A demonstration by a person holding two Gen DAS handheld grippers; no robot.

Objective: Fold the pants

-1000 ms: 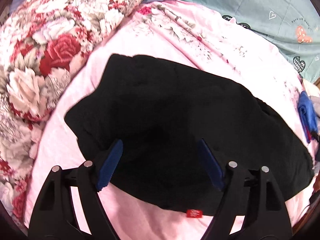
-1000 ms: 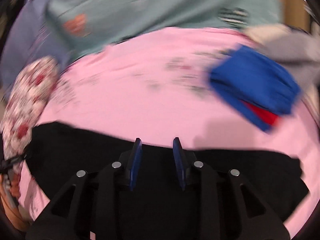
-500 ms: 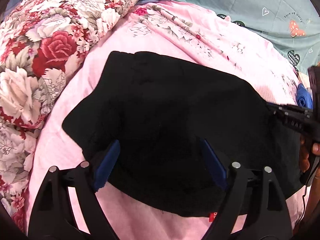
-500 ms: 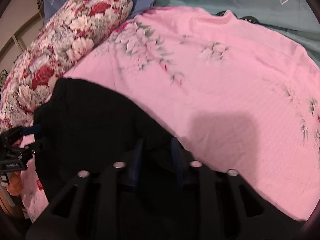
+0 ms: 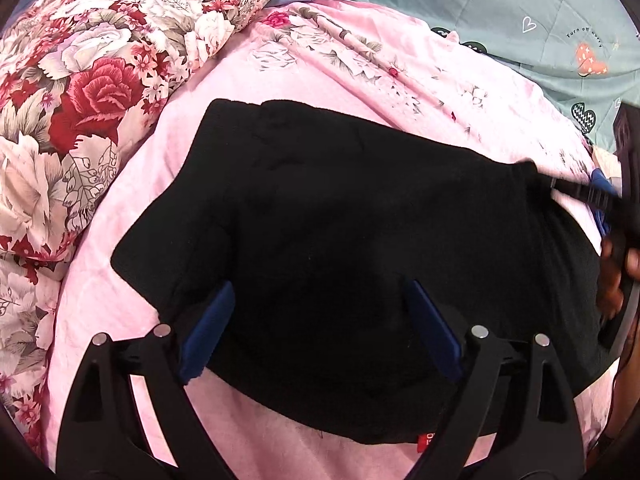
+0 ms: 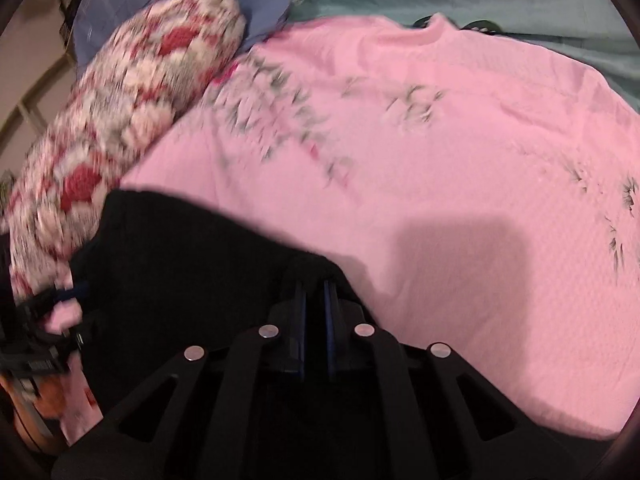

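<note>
Right gripper (image 6: 312, 300) now clenched on far corner of black pants (image 5: 340, 232), jaws narrowed since a second ago; fold likely starting; left gripper (image 5: 320, 320) still spread wide, holding nothing, pants lying flat just ahead and beneath it on pink quilt (image 5: 224, 92); floral pillow (image 5: 80, 80) left of it.

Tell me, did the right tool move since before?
Yes. The right tool swung left, away from the blue cloth, toward the flowery pillow, and closed on the black pants.
</note>
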